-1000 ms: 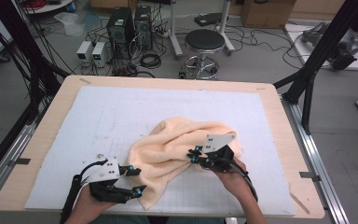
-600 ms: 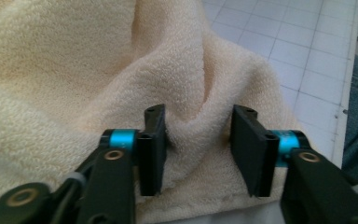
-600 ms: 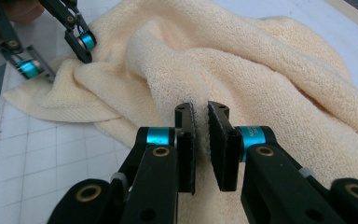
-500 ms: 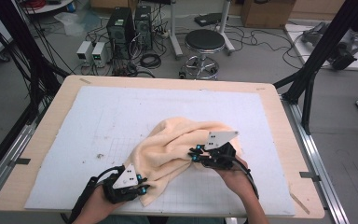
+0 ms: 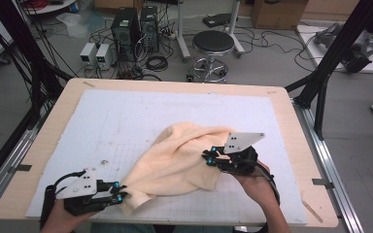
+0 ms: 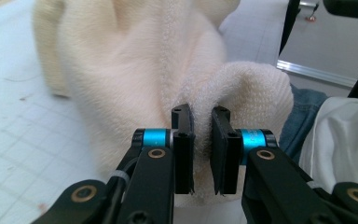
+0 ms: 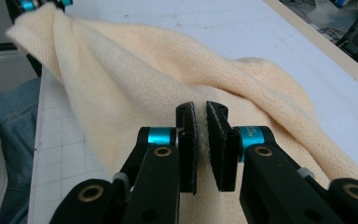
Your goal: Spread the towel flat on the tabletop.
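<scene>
One cream towel [image 5: 179, 160] lies bunched on the near half of the white gridded mat [image 5: 126, 121], its near-left corner drawn toward the table's near edge; two grippers hold it; the left gripper [image 5: 119, 191], near the mat's near-left corner, has its jaws just closed on that corner, and in the left gripper view [image 6: 201, 140] a fold of towel [image 6: 135, 70] is pinched between the two black pads; the right gripper [image 5: 209, 158], right of the towel's middle, has its jaws nearly together on a raised ridge of cloth, seen clamped in the right gripper view [image 7: 201, 135] with towel [image 7: 144, 70] running up to the far left where the other gripper grips it; each gripper carries one grey plate and blue rings at the jaws; a label on the right gripper's blue ring is too small to read; one hand [image 5: 252, 177] backs the right gripper, one hand [image 5: 60, 221] the left; the mat covers one wooden table [image 5: 296, 126]; on the floor beyond stand one round stool [image 5: 213, 46], two computer towers [image 5: 136, 24], two small white boxes [image 5: 96, 52] and many cables; one cardboard box [image 5: 277, 12] sits at the far right; no writing can be read on them
</scene>
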{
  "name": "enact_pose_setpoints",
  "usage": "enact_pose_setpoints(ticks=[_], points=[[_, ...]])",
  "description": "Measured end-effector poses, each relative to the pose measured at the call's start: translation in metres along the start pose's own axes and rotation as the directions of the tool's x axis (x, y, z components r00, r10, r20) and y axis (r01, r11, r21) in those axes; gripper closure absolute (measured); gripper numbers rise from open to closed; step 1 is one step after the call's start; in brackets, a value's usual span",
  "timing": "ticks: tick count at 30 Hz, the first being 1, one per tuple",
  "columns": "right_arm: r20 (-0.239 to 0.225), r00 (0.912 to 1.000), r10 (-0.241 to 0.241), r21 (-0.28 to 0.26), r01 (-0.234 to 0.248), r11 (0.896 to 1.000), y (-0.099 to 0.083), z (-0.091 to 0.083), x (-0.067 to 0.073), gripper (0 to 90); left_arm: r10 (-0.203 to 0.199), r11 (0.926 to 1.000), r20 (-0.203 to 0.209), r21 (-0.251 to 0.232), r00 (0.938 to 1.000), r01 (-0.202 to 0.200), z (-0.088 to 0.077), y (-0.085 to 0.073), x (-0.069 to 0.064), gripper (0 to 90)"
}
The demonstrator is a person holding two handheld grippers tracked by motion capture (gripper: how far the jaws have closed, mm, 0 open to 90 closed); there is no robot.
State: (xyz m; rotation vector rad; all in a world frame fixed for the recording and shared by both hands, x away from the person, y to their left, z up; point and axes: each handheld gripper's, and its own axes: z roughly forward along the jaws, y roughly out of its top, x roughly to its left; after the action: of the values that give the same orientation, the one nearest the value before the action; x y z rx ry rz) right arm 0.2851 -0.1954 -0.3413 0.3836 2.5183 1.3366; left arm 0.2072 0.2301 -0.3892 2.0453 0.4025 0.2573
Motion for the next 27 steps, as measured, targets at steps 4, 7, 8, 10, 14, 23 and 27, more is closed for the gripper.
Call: enact_pose_setpoints(ticks=[4,7,8,10,14,23,27], points=[[0.006,0.9998,0.017,0.061,-0.018,0.998,-0.005,0.017,-0.007,83.1,-0.013,0.9993,-0.034,0.036,0.9993,0.015,0.006,-0.002,0.015,80.3],[0.03,0.9977,0.06,0.113,-0.063,0.992,-0.018,0.037,-0.018,82.9,-0.043,0.9967,-0.045,0.066,0.9981,0.046,0.022,-0.007,0.026,79.9],[0.027,0.9976,0.063,0.131,-0.066,0.989,-0.022,0.043,-0.021,82.4,-0.059,0.9956,-0.05,0.07,0.997,0.063,0.028,-0.009,0.029,79.2],[0.023,0.9972,0.071,0.144,-0.073,0.987,-0.027,0.05,-0.023,78.5,-0.084,0.9938,-0.046,0.069,0.9954,0.087,0.034,-0.01,0.035,73.7],[0.013,0.9943,0.106,0.064,-0.107,0.992,-0.027,0.035,-0.024,67.9,-0.108,0.9933,-0.011,0.041,0.9941,0.109,0.03,-0.008,0.038,54.4],[-0.07,0.995,0.071,-0.031,-0.074,0.997,-0.028,0.01,0.009,58.5,-0.102,0.9939,-0.012,0.042,0.9948,0.102,0.031,-0.007,0.032,44.0],[-0.141,0.988,0.063,0.004,-0.063,0.998,-0.043,0.022,0.026,52.4,-0.099,0.9935,-0.022,0.054,0.9948,0.1,0.034,-0.011,0.03,41.0]])
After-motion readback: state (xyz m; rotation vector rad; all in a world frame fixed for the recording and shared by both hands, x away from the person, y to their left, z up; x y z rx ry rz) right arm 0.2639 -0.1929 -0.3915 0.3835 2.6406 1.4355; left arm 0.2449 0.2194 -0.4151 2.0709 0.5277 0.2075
